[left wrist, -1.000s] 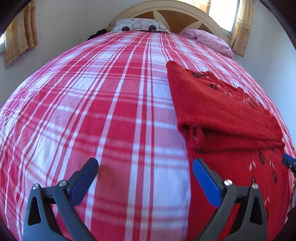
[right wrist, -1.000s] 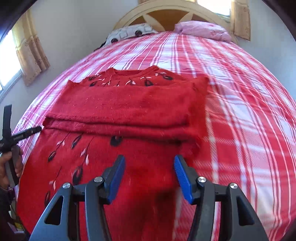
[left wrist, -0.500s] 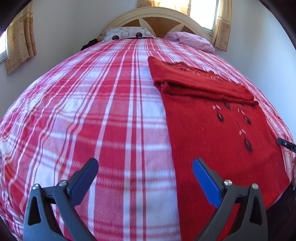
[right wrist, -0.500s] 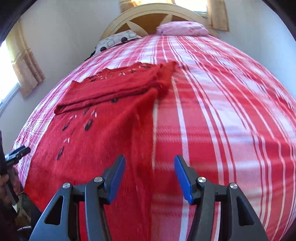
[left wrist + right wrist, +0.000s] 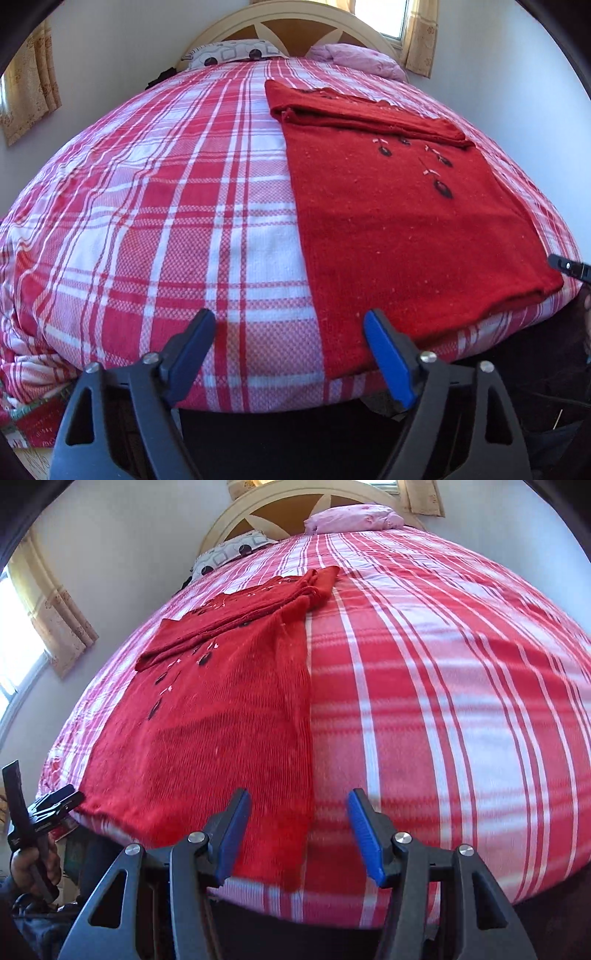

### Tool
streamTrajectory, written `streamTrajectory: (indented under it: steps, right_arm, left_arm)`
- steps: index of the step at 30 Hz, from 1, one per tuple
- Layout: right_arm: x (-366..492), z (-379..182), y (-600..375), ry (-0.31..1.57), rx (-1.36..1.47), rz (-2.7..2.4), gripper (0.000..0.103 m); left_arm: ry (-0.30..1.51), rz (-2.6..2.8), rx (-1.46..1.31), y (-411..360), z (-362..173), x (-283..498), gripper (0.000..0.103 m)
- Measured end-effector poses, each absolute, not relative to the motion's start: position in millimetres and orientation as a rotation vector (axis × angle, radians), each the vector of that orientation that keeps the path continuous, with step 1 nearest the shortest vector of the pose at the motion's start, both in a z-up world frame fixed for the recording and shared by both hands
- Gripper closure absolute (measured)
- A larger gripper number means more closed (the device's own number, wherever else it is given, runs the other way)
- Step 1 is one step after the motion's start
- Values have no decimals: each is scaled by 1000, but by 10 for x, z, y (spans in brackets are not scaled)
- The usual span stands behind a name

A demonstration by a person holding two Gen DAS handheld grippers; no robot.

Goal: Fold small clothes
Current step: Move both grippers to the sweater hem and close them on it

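Left gripper (image 5: pixel 288 347): nearest the camera in the left wrist view. Its two blue-padded fingers stand wide apart, released, grasping nothing. It hovers at the foot edge of the bed, with the sweater's near corner just past its right finger.

Right gripper (image 5: pixel 297 825): nearest in the right wrist view. Its jaws are also spread apart and empty. The sweater's hem corner lies between and just beyond the finger tips, not touching them.

Person's hand (image 5: pixel 31 864): at the lower left edge of the right wrist view, wrapped around the black handle of the other gripper.

Red sweater (image 5: pixel 406 229): a knitted top lying flat on the bed, hem toward the foot edge. Small dark leaf shapes with pale stems scatter across the chest. Its sleeves are folded across the upper part, making a thicker band at the far end.

Bedspread (image 5: pixel 155 221): red and white plaid, covering the whole bed under the sweater.

Patterned pillow (image 5: pixel 236 55): white with grey squares and dark dots, at the head of the bed.

Pink pillow (image 5: pixel 358 61): beside the patterned one, at the head of the bed.

Headboard (image 5: pixel 291 26): cream arch with brown panels, behind the pillows.

Curtains (image 5: pixel 55 620): beige, patterned, hanging by a bright window on the wall.
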State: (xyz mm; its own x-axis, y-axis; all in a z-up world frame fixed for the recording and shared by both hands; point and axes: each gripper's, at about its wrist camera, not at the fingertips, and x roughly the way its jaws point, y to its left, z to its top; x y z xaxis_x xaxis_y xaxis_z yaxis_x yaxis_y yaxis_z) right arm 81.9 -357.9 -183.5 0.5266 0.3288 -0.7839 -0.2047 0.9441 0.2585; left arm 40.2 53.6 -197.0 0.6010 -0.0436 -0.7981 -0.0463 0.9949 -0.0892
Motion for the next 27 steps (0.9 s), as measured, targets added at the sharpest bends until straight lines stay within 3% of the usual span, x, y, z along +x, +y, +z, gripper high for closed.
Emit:
streamTrajectory:
  steps: [2,6,11,18,22,27]
  right_arm:
    - [752,-1844,-3611,963,156,322,49]
    - [664,-1857,-3640,963,164,332,50]
    - [638,-1865,-3631,950,162,339,55]
    - [627,-1881,-3609,944,167,356,58]
    - [625,-1869,-3662,944,184,346,60]
    - [618,-1855,-3664,941,181,347,63]
  left_arm:
    - [922,3,-127,520,-1963,356,27]
    - [919,-11,-168,479,-1969,274,28]
    - [909,-47,-180,415,-1955,246,47]
    - [920,-63,-184,410,-1963,237,48]
    - [915,-84,-181,378,-1943,242,71]
    - [915,-88,-184,366,-1964,249,70]
